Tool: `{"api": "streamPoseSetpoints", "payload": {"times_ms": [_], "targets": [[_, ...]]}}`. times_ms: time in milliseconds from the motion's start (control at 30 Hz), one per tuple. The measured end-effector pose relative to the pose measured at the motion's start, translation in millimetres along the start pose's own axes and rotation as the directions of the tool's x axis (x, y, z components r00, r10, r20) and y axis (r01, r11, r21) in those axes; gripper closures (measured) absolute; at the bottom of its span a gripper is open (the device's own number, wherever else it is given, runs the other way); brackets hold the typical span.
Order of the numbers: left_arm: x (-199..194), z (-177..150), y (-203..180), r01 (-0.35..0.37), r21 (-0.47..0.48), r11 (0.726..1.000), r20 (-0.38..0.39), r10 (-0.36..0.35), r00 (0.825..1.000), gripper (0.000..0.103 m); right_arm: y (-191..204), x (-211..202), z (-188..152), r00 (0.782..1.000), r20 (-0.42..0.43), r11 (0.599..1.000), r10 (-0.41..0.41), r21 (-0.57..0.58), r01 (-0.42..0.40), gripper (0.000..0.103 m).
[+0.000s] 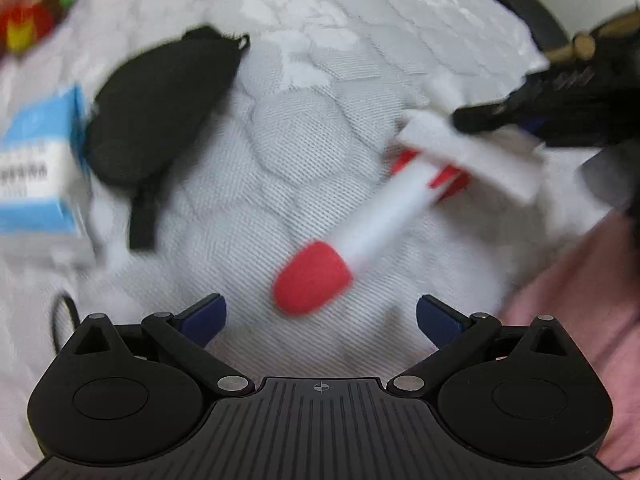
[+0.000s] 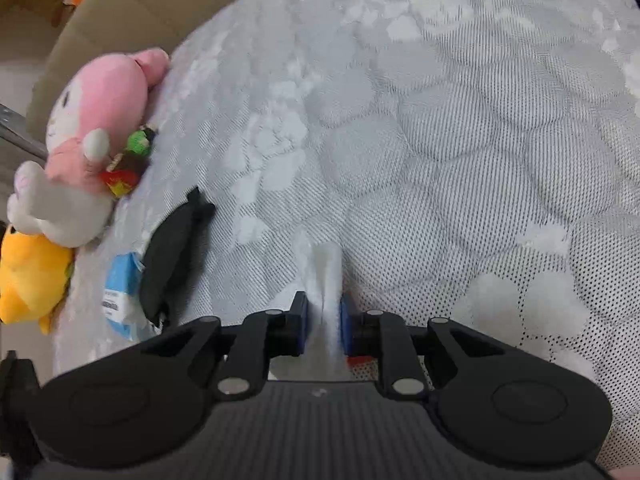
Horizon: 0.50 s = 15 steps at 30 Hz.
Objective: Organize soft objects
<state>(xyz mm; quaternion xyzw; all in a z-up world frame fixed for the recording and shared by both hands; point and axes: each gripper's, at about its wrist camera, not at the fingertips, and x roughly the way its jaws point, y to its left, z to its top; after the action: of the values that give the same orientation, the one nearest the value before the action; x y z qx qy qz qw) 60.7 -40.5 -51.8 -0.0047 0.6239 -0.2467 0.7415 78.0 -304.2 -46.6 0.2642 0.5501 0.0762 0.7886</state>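
Grey-white quilted bedding point(image 2: 460, 140) spreads bare toward the right, while at its left edge a pink plush rabbit point(image 2: 96, 120), a yellow plush point(image 2: 32, 276), a blue-and-white box point(image 1: 38, 160) with unreadable print and a black eye mask point(image 1: 160, 100) crowd together. The left gripper point(image 1: 320, 320) gapes empty above a red-and-white plush rocket point(image 1: 360, 224); the right gripper point(image 2: 323, 320) pinches its white fin.

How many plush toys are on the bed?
3, maybe more hidden: pink plush at the bed's left edge, yellow plush below it, red-and-white plush mid-bed, clamped by the right gripper.
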Motion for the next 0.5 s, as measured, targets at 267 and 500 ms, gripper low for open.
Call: {"api": "streamPoseSetpoints", "payload": {"times_ms": [267, 500], "targets": [[7.6, 22.0, -6.1, 0.190, -0.016, 0.982, 0.077, -0.188, 0.979, 0.000, 3.6, 8.3, 2.2, 0.996, -0.055, 0.997, 0.071, 0.004, -0.071, 0.082], [-21.9, 47.1, -12.5, 0.132, 0.109, 0.985, 0.213, -0.153, 0.965, 0.000, 18.5, 5.0, 27.6, 0.986, 0.060, 0.988, 0.155, 0.013, -0.157, 0.082]]}}
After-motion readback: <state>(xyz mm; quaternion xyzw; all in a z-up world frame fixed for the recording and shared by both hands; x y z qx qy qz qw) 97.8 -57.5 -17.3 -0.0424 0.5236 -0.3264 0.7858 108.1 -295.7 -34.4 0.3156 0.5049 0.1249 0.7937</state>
